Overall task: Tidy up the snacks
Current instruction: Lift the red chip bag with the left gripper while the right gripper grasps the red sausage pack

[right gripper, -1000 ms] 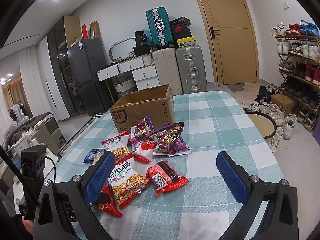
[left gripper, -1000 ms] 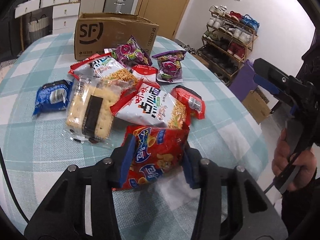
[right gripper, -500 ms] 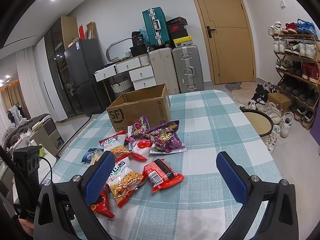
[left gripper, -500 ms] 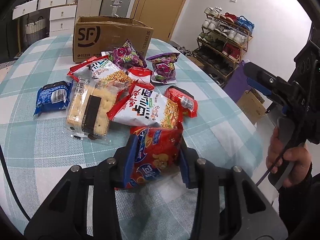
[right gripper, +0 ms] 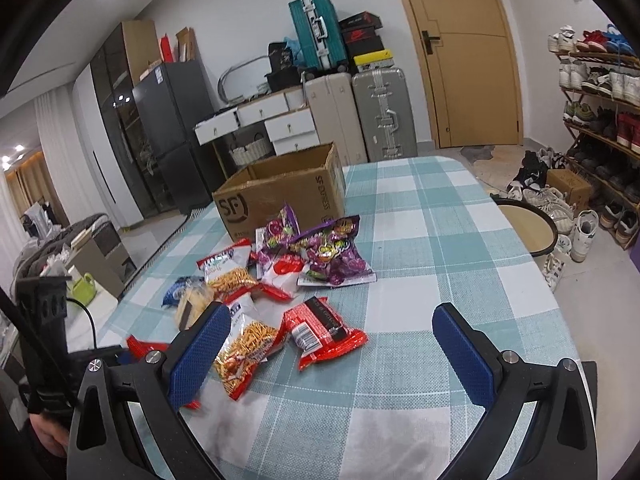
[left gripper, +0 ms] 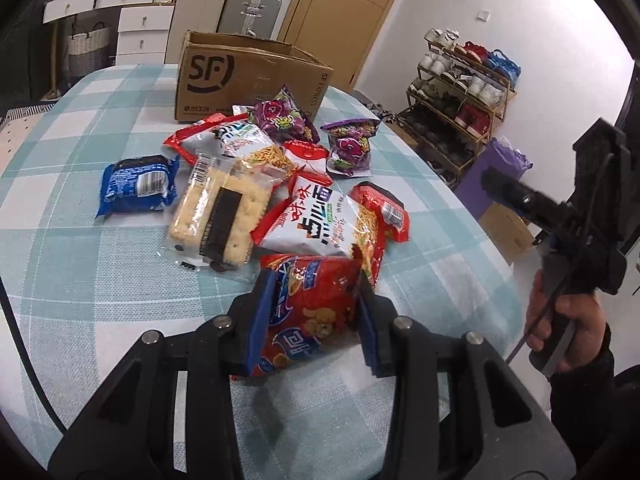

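My left gripper (left gripper: 314,312) is shut on a red snack bag (left gripper: 310,312), its blue pads pressing both sides just above the checked tablecloth (left gripper: 80,272). Ahead of it lie a white-and-red noodle snack bag (left gripper: 320,220), a clear cracker pack (left gripper: 218,216), a blue cookie pack (left gripper: 138,186), two purple bags (left gripper: 350,144) and a small red pack (left gripper: 386,210). An open cardboard box (left gripper: 244,76) stands behind the pile. My right gripper (right gripper: 332,356) stands open over the tablecloth (right gripper: 440,240), nothing between its fingers, with the small red pack (right gripper: 324,330) just beyond.
A shoe rack (left gripper: 460,92) stands to the right of the table and a round stool (right gripper: 526,228) beside the table's right edge. Suitcases (right gripper: 376,112) and white drawers (right gripper: 276,120) line the far wall. A person's hand (left gripper: 560,328) holds the right gripper's handle.
The left gripper's pads have squeezed in on the red bag and lifted it a little, moving towards the pile. The right gripper has stayed open and nearly still.
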`<state>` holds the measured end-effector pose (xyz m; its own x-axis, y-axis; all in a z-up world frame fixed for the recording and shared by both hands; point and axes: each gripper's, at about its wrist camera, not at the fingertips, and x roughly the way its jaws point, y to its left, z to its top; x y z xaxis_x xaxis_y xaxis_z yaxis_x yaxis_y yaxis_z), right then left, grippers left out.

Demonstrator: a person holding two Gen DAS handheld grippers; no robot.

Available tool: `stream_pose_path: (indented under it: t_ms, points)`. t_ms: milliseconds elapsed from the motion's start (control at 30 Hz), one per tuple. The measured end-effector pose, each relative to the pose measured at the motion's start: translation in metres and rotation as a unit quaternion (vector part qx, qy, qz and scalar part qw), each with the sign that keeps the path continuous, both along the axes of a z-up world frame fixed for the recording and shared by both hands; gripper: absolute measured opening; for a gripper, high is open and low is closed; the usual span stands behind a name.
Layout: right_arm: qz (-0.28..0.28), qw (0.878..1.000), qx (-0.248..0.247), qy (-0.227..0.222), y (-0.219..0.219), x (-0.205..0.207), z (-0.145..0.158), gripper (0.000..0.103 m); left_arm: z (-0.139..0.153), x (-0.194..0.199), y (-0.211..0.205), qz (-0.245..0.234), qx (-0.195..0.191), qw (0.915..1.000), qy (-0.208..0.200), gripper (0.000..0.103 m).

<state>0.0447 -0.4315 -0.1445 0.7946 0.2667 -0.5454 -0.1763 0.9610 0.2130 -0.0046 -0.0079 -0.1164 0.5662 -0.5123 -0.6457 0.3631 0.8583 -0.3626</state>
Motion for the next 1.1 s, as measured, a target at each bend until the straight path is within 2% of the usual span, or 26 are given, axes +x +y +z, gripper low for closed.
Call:
stream_pose_path:
  t_ms: [233, 567, 600, 700, 1000, 1033, 1067, 1100]
  points:
    - [0.041, 0.997, -0.044, 0.041, 0.019, 0.03, -0.024, 0.103, 0.006, -0.004, 0.015, 0.014, -0.004, 0.9999, -0.003, 0.035]
    - [0.063, 0.99, -0.101, 0.072, 0.039, 0.061, -0.047, 0.102, 0.01, -0.005, 0.028, 0.03, -0.004, 0.9995, -0.005, 0.035]
    - [0.062, 0.989, -0.112, 0.076, 0.041, 0.066, -0.049, 0.099, 0.009, -0.006, 0.028, 0.033, -0.001, 0.9994, -0.007, 0.034]
    - [0.07, 0.985, -0.132, 0.092, 0.047, 0.077, -0.057, 0.083, 0.009, -0.005, 0.031, 0.035, -0.003, 0.9994, -0.006, 0.034]
    - [0.088, 0.979, -0.135, 0.122, 0.055, 0.09, -0.075, 0.076, 0.01, -0.006, 0.034, 0.037, -0.003, 0.9993, -0.005, 0.034]
    - [0.09, 0.978, -0.132, 0.133, 0.055, 0.091, -0.077, 0.068, 0.009, -0.006, 0.034, 0.036, -0.003, 0.9993, -0.005, 0.034]
    - [0.093, 0.977, -0.123, 0.146, 0.055, 0.093, -0.08, 0.067, 0.01, -0.006, 0.033, 0.035, -0.004, 0.9994, -0.004, 0.034]
    - [0.092, 0.978, -0.124, 0.141, 0.056, 0.093, -0.079, 0.062, 0.01, -0.007, 0.033, 0.035, -0.003, 0.9994, -0.004, 0.034]
